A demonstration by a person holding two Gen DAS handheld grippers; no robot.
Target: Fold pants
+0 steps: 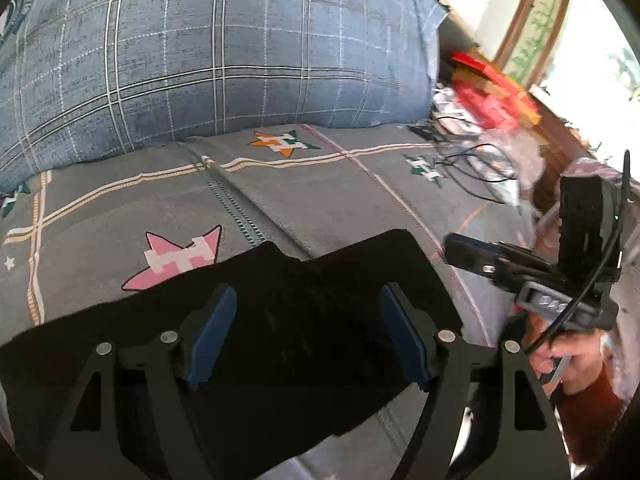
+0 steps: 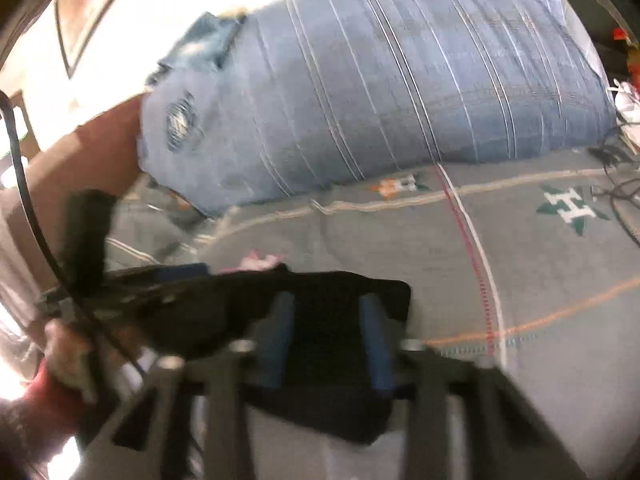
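Pants black, on grey bedspread | left tool wide | right tool part-open; pink star clear only left.

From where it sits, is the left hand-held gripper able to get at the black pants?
Probably yes: the left hand-held gripper hangs open right over the black pants on the bedspread, with nothing between them.

The black pants are matt, soft cloth on a grey brushed-fabric bed sheet, the plaid pillow is coarse woven cloth, and the left claw has matt black plastic arms with blue rubbery pads
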